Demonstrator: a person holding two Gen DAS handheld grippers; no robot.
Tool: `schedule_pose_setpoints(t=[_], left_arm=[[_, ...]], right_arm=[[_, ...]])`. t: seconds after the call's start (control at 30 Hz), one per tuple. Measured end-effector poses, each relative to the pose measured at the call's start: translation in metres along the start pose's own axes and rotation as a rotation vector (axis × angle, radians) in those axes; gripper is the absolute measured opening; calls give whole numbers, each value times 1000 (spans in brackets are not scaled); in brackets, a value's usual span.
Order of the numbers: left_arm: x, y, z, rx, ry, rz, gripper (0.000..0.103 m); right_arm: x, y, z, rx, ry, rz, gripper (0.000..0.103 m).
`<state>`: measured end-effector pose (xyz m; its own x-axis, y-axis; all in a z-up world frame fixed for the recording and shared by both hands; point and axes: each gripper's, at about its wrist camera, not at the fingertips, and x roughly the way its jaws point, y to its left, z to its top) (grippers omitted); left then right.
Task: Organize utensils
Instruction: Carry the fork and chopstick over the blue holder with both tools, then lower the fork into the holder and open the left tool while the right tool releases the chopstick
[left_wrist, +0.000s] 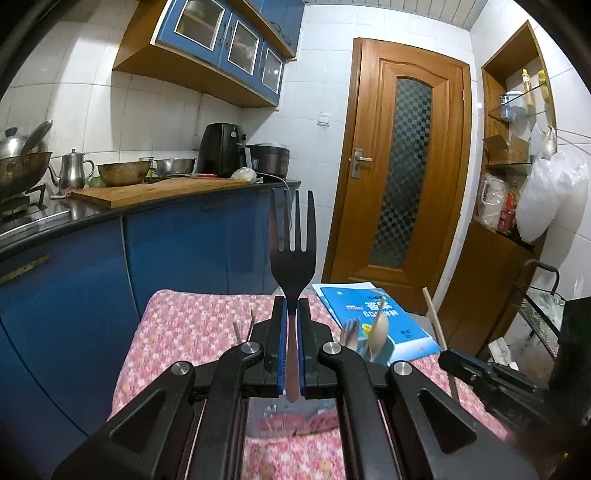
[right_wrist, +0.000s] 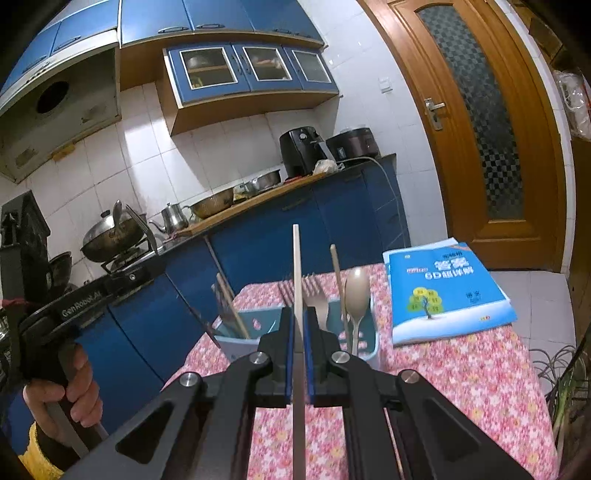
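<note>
While the left gripper (left_wrist: 291, 325) is clamping the fork (left_wrist: 293, 243) at frame centre and the right gripper (right_wrist: 299, 332) is pinching a chopstick (right_wrist: 297, 280), I'm advising lowering each vertically into the matching compartment of the blue holder (right_wrist: 371, 347) mid-frame.

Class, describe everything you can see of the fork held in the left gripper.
The fork is dark, nearly black at the head, with four long straight tines and a slim handle that looks reddish-brown lower down. It looks like plastic. It stands upright, tines up, above the flowered tablecloth. The left gripper is shut on its handle, blue pads pressing both sides; the handle's end shows below them. Nothing else touches it.
</note>
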<state>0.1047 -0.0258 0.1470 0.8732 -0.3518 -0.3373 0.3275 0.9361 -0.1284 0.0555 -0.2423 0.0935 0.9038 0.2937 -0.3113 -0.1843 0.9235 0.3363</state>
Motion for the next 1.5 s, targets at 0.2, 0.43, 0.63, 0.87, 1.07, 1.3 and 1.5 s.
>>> schedule_pose_setpoints(t=[0.2,0.43,0.63,0.87,1.07,1.3,1.5], left_arm=[[31,8,5,-41,22,7,3],[52,9,1,-31,42,4,3],[71,11,-15,-32,84,-2,3],[86,12,-33,-45,161,-24,3],[83,11,-40,-48,176,-37,25],[59,7,-37,-27,144,-35,38],[39,6,-38,-15,151,-10,38]], right_arm=[[19,-9,19,16,-62,11,7],[44,-18,33,4,-121,-17,7],[62,-25,28,-16,-102,-53,7],[82,-23,9,-81,0,-49,9],[79,-21,1,-77,18,-41,28],[59,-13,3,-72,8,-47,31],[34,-2,1,-74,1,-47,38]])
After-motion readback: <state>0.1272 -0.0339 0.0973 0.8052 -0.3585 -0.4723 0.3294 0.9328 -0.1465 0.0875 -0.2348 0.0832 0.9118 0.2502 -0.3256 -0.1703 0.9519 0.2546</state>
